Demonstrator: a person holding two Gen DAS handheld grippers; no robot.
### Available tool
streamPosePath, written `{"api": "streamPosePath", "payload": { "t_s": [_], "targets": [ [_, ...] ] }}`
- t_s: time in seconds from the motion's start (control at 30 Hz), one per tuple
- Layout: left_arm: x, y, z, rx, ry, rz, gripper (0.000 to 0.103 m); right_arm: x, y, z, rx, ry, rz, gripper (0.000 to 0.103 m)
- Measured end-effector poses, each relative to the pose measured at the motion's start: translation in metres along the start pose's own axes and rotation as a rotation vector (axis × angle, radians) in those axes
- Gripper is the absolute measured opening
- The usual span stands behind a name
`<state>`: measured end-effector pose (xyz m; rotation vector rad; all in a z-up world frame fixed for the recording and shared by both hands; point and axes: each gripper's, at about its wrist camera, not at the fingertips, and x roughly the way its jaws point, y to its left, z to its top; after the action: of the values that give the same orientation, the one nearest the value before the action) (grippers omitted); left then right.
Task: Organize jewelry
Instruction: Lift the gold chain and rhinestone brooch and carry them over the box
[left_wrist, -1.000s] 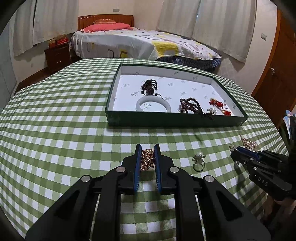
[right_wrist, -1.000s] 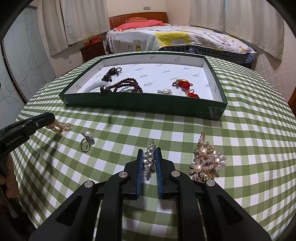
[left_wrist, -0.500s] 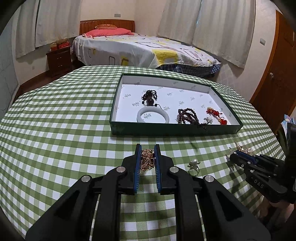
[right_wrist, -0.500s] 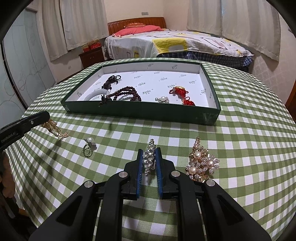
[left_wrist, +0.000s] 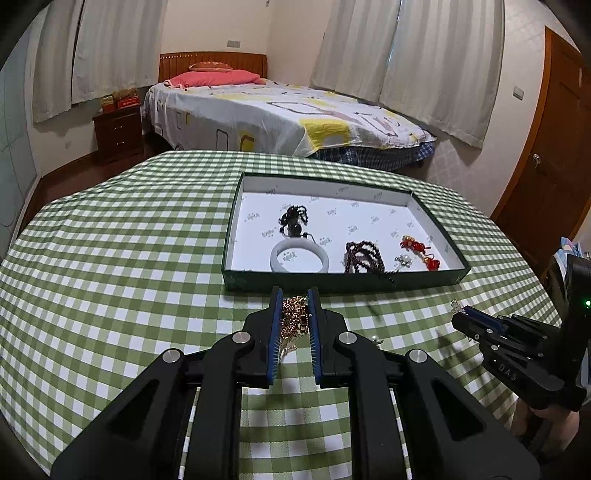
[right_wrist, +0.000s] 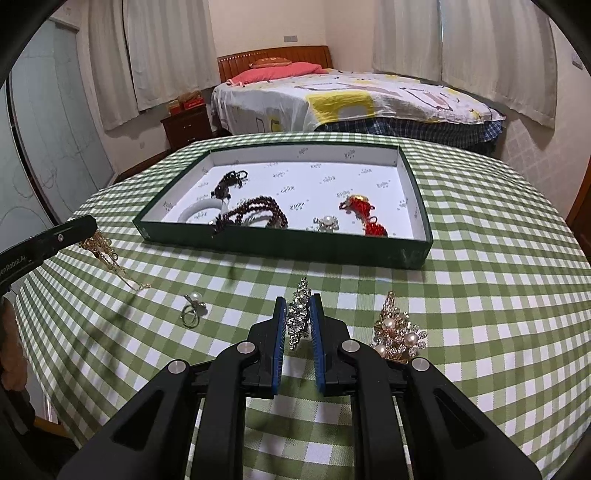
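My left gripper (left_wrist: 294, 301) is shut on a gold chain necklace (left_wrist: 293, 317), held above the checked table in front of the green tray (left_wrist: 343, 286). In the right wrist view the necklace (right_wrist: 107, 254) hangs from the left gripper (right_wrist: 86, 225) with its end near the cloth. My right gripper (right_wrist: 299, 306) is shut on a silver rhinestone brooch (right_wrist: 300, 317), lifted off the table. It shows in the left wrist view (left_wrist: 461, 312) at the right. The tray (right_wrist: 332, 254) holds a white bangle (left_wrist: 299, 256), dark bead strings (left_wrist: 364, 254), a red ornament (right_wrist: 364, 216) and a pearl piece (right_wrist: 327, 223).
A pearl ring (right_wrist: 192, 308) lies on the cloth left of the right gripper. A gold pearl brooch (right_wrist: 397, 330) lies to its right. The round table's edge curves close on both sides. A bed (left_wrist: 280, 118) stands behind the table.
Both grippers have risen and pulled back from the table with their pieces. The necklace now hangs from the left gripper, mostly off the cloth. The tray looks farther away.
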<state>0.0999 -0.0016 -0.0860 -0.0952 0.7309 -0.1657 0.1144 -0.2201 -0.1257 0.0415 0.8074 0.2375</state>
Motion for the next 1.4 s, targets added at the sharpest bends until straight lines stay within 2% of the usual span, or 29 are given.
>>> {"api": "streamPosePath", "payload": {
  "t_s": [1.0,1.4],
  "targets": [
    [-0.044,-0.014,0.027,0.020,-0.091,-0.035,0.014,-0.039,0.005,0.028,-0.005,-0.114,0.016,0.014],
    [-0.049,-0.030,0.053,0.042,-0.133,-0.093,0.014,-0.057,0.002,0.063,-0.016,-0.217,0.007,0.014]
  ]
}}
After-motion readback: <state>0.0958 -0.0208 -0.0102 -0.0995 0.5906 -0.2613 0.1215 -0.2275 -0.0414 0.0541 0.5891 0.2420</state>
